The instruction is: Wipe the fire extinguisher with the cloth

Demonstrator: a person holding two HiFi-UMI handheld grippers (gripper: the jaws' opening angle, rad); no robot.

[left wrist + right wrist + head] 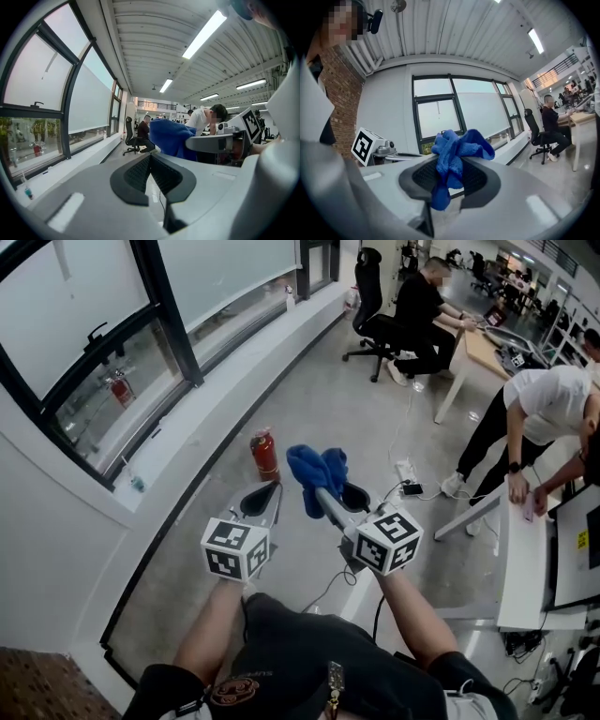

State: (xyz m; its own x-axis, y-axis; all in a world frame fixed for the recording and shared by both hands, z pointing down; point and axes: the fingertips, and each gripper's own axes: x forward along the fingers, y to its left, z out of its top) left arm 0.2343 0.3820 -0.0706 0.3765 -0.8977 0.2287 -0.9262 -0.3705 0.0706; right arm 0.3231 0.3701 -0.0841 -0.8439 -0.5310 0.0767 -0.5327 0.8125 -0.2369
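Two smooth grey grippers reach out ahead of us. The left gripper (pixel 151 158) has its ribbed black pads (pixel 136 173) pressed together on nothing. The right gripper (pixel 449 180) pinches a bunched, fluffy blue cloth (pixel 457 149). Beyond them the red, cylindrical fire extinguisher (pixel 265 454) stands upright on the grey concrete floor (pixel 328 399), apart from the cloth, near the white window ledge (pixel 216 399).

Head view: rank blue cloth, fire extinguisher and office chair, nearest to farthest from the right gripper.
1. blue cloth, clamped in the right gripper.
2. fire extinguisher, standing ahead to its left.
3. office chair, far off, top of view.
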